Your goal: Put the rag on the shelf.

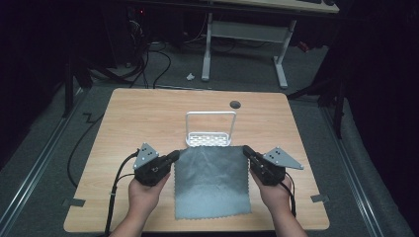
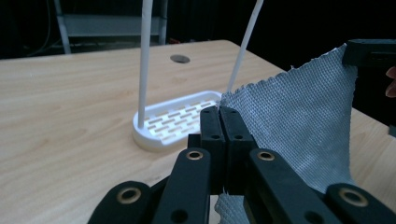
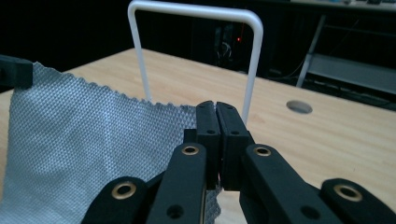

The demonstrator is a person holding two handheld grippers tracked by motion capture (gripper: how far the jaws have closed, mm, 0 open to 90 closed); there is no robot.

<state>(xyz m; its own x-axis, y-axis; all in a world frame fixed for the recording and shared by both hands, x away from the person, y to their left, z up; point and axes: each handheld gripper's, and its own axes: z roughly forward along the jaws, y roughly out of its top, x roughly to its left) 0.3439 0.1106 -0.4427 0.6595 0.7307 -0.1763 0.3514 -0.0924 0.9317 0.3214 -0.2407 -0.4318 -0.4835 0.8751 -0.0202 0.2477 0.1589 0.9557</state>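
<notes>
**Grey cloth held by two corners in front of the white rack**

The left gripper (image 1: 174, 156) has its jaws pressed together on one far corner of the grey cloth (image 1: 211, 180), and in the left gripper view the woven edge comes out directly from between the closed jaws. The right gripper (image 1: 246, 151) does the same on the other far corner, jaws closed on the fabric. Between them the far edge of the cloth is stretched almost straight and lifted, while the near part still lies on the wooden table (image 1: 128, 118), on the person's side of the rack.

I think the two corners are pinched so that the cloth stays flat and wide like a sheet (a single grip would let it fold and hang). This way of holding probably prepares it for going over the top bar of the white rack (image 1: 210, 127).

The rack stands directly behind the lifted edge, very near to it. Its perforated base (image 2: 173, 120) sits on the table and its thin frame (image 3: 196, 11) rises well above the present height of the cloth edge, so the bar itself is what stands in the way: the cloth must go higher first. Beyond the rack there is a round hole (image 1: 235, 104) in the table, and farther behind it a white desk frame (image 1: 244, 34) on the dark floor.
</notes>
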